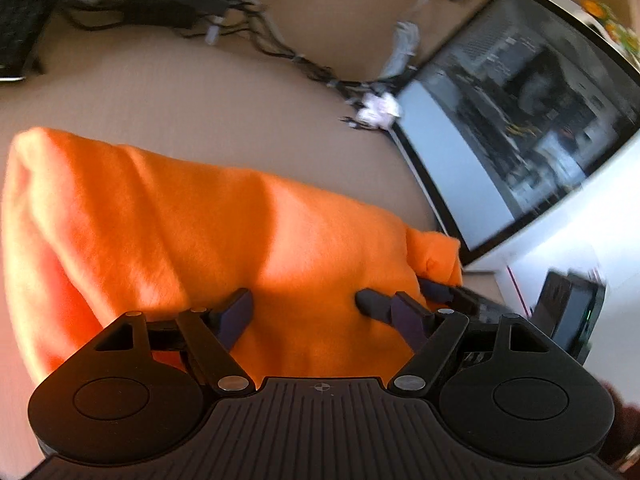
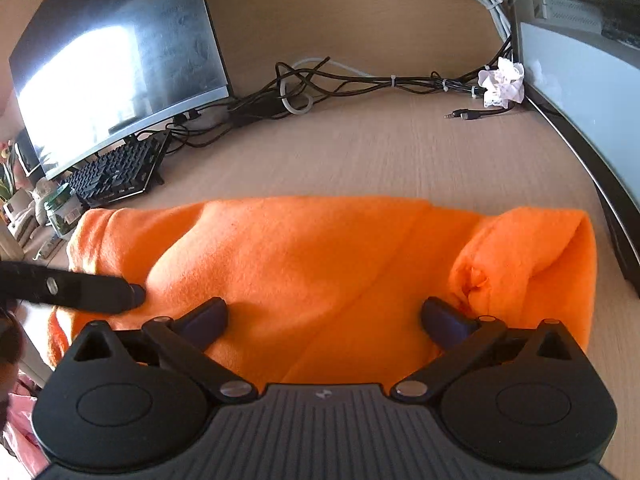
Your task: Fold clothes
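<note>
An orange fleece garment [image 1: 192,216] lies partly folded on the wooden desk [image 1: 224,92], bunched at its right end [image 2: 532,248]. My left gripper [image 1: 320,312] is open, its fingers spread wide and resting down on the garment's near edge. My right gripper [image 2: 326,316] is also open, with both purple pads pressed onto the garment [image 2: 312,256] near its front edge. One of the right gripper's fingers [image 1: 452,296] shows at the cloth's right corner in the left wrist view. In the right wrist view, a black finger of the left gripper [image 2: 100,292] touches the cloth's left end.
A curved monitor [image 2: 120,56] with a black keyboard [image 2: 116,172] under it stands at back left, and a second monitor [image 2: 580,80] at right. Tangled cables [image 2: 320,84] and a crumpled white cloth scrap [image 2: 502,84] lie along the back. A glass jar [image 2: 60,208] sits at left.
</note>
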### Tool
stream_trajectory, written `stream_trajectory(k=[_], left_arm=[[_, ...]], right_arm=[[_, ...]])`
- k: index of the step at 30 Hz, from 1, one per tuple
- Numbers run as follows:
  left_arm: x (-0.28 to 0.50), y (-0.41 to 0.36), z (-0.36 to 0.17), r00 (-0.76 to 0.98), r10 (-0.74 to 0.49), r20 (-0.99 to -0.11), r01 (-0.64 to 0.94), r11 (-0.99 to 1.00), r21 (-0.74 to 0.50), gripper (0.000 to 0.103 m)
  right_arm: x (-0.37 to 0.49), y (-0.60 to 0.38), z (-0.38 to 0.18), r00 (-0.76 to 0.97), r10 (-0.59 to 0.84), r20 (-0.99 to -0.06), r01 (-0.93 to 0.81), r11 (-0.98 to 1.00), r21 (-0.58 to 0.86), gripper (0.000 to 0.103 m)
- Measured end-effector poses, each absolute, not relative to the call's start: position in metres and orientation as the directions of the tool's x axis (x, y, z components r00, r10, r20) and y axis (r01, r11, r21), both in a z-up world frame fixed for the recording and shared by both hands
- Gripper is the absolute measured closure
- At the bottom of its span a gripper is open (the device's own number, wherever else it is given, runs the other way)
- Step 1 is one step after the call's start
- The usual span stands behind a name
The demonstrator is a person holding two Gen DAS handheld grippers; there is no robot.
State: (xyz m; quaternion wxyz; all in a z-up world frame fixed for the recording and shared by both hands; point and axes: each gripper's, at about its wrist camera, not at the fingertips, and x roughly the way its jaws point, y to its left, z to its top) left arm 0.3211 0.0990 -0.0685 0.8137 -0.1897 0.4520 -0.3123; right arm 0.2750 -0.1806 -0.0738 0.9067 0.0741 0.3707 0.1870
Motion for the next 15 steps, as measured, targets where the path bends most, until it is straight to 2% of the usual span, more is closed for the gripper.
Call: stream_trajectory(k=[2,5,9,11,15], left_arm=[[0.316,0.103,-0.057,0.393,-0.681,-0.618,0.325,0.732,-0.599,0.006],[0.309,0.108,-0.045,0.380,-0.685,-0.621,0.308,0.727,-0.614,0.006],[0.322,0.107,-0.073,0.340,-0.673,-0.657,0.255,0.738,-0.624,0.006],[0.334,0.105,-0.081,0.342,-0.676,-0.653,0.235,0.734,-0.637,0.006],[0.368,0.093,-0.082,0.350,-0.669,-0.656,0.276,0.742,-0.610,0.006]], right_arm=[[0.274,-0.181,-0.073,0.651,0.395,-0.648,-0.282,0.919,0.276,0.000],[0.276,-0.182,-0.074,0.647,0.395,-0.652,-0.283,0.919,0.276,0.000],[0.278,-0.184,-0.065,0.619,0.399,-0.676,-0.315,0.915,0.252,0.000],[0.273,-0.192,-0.053,0.641,0.391,-0.660,-0.317,0.919,0.236,0.000],[0.257,-0.208,-0.031,0.754,0.257,-0.604,-0.234,0.965,0.118,0.000]])
